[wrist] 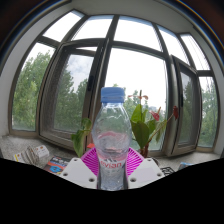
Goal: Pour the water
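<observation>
Clear plastic bottle [112,135], blue cap on, upright between the pink pads [92,161], raised before a bay window [110,60] and plants [146,125]. Probably light, thin-walled, smooth, likely to dent under squeeze; best held at the labelled mid-body. Gripper [112,166] narrowed to bottle width, both pads seemingly pressed against the lower body, carrying it.

We read no text anywhere | water bottle [112,135]: its label [113,163] shows pale marks too small to make out | no brand, number or sign legible to us
</observation>
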The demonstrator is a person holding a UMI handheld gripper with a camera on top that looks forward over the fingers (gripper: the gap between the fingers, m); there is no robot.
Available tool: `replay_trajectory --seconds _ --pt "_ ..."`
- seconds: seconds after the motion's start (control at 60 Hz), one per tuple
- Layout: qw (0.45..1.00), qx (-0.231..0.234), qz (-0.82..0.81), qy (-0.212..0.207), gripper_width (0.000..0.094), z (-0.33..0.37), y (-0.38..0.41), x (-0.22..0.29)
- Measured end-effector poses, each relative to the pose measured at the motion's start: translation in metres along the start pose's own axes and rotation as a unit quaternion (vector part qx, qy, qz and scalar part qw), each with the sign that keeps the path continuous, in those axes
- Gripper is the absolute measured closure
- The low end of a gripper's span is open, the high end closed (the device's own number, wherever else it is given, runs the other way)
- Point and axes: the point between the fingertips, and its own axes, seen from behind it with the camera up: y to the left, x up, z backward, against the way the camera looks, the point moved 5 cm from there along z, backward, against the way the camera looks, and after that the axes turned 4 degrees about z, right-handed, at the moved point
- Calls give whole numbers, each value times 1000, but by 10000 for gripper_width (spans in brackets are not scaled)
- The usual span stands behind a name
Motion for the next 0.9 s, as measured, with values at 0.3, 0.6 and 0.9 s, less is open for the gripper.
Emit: replay_trajectory --seconds 0.3,0.6,0.9 --pt "991 47 -42 118 640 -10 36 -172" --pt "988 40 -58 141 445 -8 43 -205" --pt "970 -19 -71 230 80 53 24 -176"
